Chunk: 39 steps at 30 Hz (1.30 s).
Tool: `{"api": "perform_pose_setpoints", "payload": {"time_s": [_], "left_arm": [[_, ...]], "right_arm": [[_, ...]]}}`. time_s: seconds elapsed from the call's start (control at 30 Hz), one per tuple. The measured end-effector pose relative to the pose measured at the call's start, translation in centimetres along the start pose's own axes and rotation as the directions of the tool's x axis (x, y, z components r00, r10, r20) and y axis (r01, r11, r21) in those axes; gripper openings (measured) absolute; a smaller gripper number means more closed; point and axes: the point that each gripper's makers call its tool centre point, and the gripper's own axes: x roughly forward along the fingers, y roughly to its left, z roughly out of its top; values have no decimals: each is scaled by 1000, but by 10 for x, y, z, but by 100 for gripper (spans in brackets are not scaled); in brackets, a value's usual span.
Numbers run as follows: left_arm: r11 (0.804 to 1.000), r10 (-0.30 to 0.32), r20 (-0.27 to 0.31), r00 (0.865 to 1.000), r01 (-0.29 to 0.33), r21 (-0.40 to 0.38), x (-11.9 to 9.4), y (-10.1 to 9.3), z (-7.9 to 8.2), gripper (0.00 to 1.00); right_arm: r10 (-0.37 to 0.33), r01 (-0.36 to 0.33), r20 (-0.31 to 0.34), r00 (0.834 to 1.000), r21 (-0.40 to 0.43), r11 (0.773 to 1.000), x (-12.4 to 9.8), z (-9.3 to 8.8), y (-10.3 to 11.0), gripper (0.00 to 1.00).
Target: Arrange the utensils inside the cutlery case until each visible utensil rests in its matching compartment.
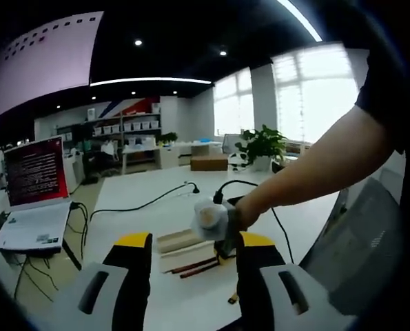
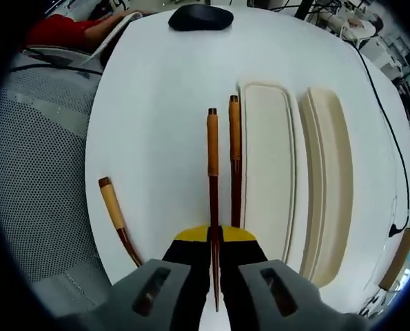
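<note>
The cream cutlery case lies open as two long halves, a tray (image 2: 267, 172) and a second shell (image 2: 329, 179) to its right. My right gripper (image 2: 215, 238) is shut on the thin dark shaft of a wooden-handled utensil (image 2: 212, 158), which points away along the table. A second such utensil (image 2: 235, 152) lies right beside it, against the tray's edge. A third (image 2: 114, 214) lies apart to the left. In the left gripper view, my left gripper (image 1: 194, 245) is open above the table, facing the case (image 1: 180, 241) and the right gripper (image 1: 223, 254), which a person's hand holds.
A black mouse (image 2: 200, 17) sits at the far end of the white table (image 2: 156, 103). A mesh chair (image 2: 39, 158) stands by the table's left edge. A laptop (image 1: 32, 186) and black cables (image 1: 142, 203) lie beyond the case. The person's forearm (image 1: 315, 165) crosses from the right.
</note>
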Motion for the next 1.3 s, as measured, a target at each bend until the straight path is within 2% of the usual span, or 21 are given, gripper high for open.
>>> {"api": "perform_pose_setpoints", "payload": {"time_s": [0.13, 0.17, 0.37, 0.47, 0.8, 0.9, 1.1, 1.3], "left_arm": [[999, -6, 5, 1000, 6, 38, 2, -2, 2, 48], [1000, 17, 17, 1000, -17, -26, 2, 0, 4, 48], [1000, 0, 21, 1000, -1, 16, 2, -6, 5, 48], [1000, 0, 29, 1000, 0, 17, 3, -6, 7, 48], [999, -33, -17, 999, 33, 28, 5, -10, -2, 48], [999, -43, -30, 999, 43, 26, 6, -12, -4, 49], [999, -39, -28, 999, 39, 21, 7, -10, -3, 49], [999, -35, -24, 999, 36, 13, 7, -8, -2, 49]], "right_arm": [[-6, 6, 1, 1000, -13, 1000, 0, -1, 1, 0], [-7, 7, 6, 1000, -3, 1000, 0, -1, 1, 0], [-17, 17, 6, 1000, -13, 1000, -1, 0, 0, 0], [3, -4, 33, 999, 15, 1000, -1, -1, -1, 0], [-1, 1, 45, 999, -1, 1000, -1, 1, -1, 0], [-3, 4, 36, 999, -37, 999, -1, 1, -2, 0], [0, 0, 14, 1000, -60, 998, -1, 2, -2, 0], [4, -2, 24, 1000, -61, 998, -1, 2, -3, 0]]}}
